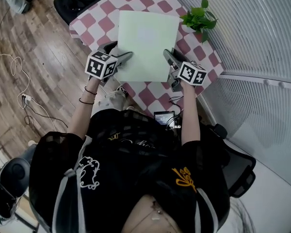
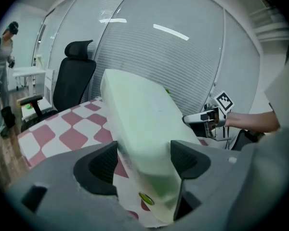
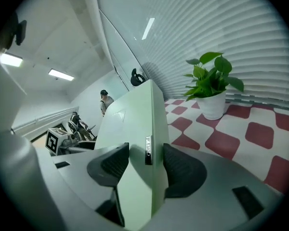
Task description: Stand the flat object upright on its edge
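A pale green flat box (image 1: pixel 145 45) is held between both grippers over the pink-and-white checked table (image 1: pixel 150 95), its broad face turned up toward the head view. My left gripper (image 1: pixel 125 57) grips its left edge, and the left gripper view shows the box (image 2: pixel 144 124) wedged between the two pads (image 2: pixel 185 158). My right gripper (image 1: pixel 169 57) is shut on the right edge; both pads (image 3: pixel 180 170) press on the box (image 3: pixel 139 124) there. Whether the box rests on the table or hangs above it, I cannot tell.
A potted plant (image 1: pixel 200 17) stands on the table's far right corner. A black office chair (image 1: pixel 82 1) sits beyond the far edge. White blinds (image 1: pixel 252 28) close off the right side. Cables (image 1: pixel 19 81) lie on the wood floor at the left. A person (image 2: pixel 2 66) stands far off.
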### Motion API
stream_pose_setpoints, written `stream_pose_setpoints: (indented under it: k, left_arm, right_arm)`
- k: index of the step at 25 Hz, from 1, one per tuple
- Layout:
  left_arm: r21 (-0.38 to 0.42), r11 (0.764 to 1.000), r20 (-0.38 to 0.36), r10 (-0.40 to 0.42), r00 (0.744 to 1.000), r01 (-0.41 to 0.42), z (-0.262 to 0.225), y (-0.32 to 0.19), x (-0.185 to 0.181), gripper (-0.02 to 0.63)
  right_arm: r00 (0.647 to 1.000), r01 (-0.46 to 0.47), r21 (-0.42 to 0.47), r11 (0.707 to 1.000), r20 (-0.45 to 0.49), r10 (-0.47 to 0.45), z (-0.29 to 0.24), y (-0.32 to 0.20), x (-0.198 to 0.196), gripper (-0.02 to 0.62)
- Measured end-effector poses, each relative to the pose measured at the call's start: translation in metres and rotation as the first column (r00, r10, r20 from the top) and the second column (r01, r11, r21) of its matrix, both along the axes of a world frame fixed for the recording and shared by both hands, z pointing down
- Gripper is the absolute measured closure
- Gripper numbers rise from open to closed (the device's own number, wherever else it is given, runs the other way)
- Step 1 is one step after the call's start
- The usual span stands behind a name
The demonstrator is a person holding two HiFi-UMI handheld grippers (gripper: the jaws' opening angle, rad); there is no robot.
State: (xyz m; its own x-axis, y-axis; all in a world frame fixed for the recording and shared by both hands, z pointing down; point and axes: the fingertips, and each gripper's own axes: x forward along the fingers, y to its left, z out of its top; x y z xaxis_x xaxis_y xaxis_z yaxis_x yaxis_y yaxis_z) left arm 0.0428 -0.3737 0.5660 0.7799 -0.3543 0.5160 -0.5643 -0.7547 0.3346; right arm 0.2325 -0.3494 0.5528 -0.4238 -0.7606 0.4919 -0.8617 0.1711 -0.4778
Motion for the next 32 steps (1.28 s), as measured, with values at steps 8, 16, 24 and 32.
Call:
stream_pose_setpoints:
  k: [8, 16, 24, 32]
  left_arm:
    - [0.187, 0.982, 0.017, 0.029, 0.999, -0.032, -0.053, -0.001, 0.007, 0.268]
    - [0.391, 0.914, 0.191, 0.036, 0.981, -0.11, -0.069, -0.01, 0.018, 0.275]
    - [0.474, 0.867, 0.258, 0.027, 0.966, -0.151, -0.059, -0.016, 0.021, 0.287]
    - [0.471, 0.872, 0.275, -0.002, 0.961, -0.133, -0.042, -0.013, 0.01, 0.295]
  right_arm:
    - [0.993, -0.05, 0.163, 0.985, -0.099, 0.066, -0.051, 0.024, 0.0, 0.376]
    - [0.949, -0.038, 0.275, 0.961, -0.29, 0.12, -0.068, 0.032, 0.003, 0.383]
    - [0.922, -0.052, 0.296, 0.954, -0.353, 0.16, -0.055, 0.034, 0.005, 0.388]
    - [0.909, -0.025, 0.296, 0.955, -0.391, 0.145, -0.046, 0.035, -0.004, 0.39]
